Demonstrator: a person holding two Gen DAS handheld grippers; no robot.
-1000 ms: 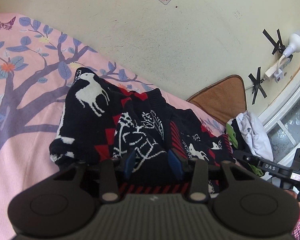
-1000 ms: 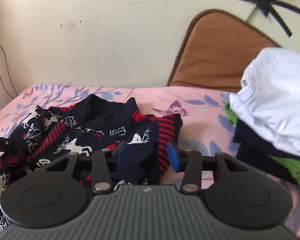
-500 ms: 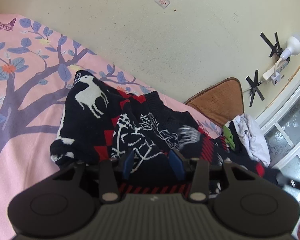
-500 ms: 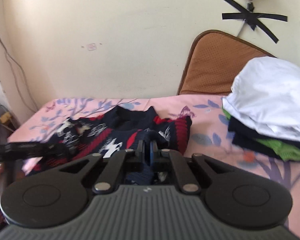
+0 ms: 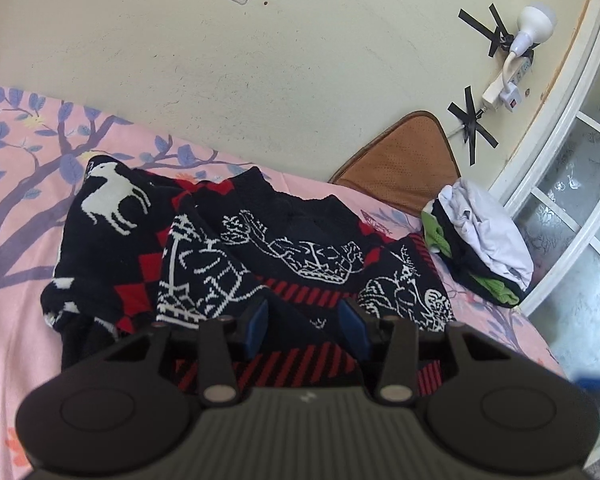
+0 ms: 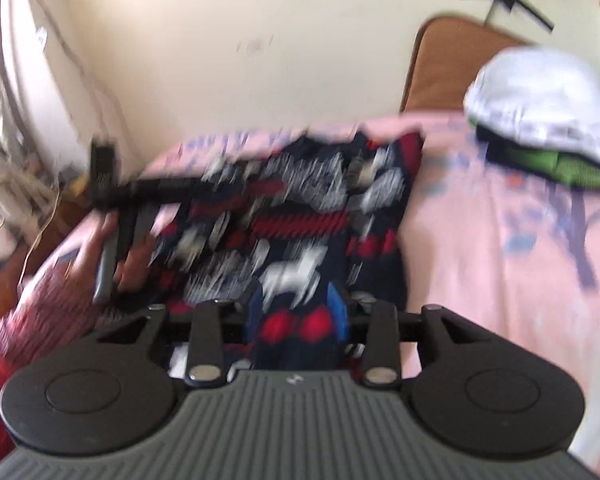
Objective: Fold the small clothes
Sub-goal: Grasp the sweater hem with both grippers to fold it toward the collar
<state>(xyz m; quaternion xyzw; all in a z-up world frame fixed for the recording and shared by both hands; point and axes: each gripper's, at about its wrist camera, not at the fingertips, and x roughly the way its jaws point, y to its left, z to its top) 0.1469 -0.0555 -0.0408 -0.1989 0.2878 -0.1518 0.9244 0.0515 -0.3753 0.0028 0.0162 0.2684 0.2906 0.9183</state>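
A navy knitted sweater (image 5: 300, 248) with white deer and red stripes lies rumpled on the pink bed sheet (image 5: 20, 240). My left gripper (image 5: 304, 326) sits low at its near hem, with its blue pads closed on a thick bunch of the knit. The right wrist view is motion-blurred. In it the sweater (image 6: 300, 208) stretches away from my right gripper (image 6: 298, 318). That gripper's jaws are opening, and a fold with red diamonds still lies between the pads. At the sweater's left side a hand (image 6: 100, 240) holds the other gripper's black body.
A stack of folded clothes (image 5: 484, 240), white on top with green and dark layers, sits at the bed's far right. A brown cushion (image 5: 404, 160) leans on the wall behind it. A white window frame (image 5: 560, 200) borders the right side. Bare pink sheet (image 6: 480, 260) lies right of the sweater.
The right gripper closed on the sweater's right part, drew it sideways and now has its jaws apart again. The sweater lies wider. The left gripper kept its hold and rolled slightly.
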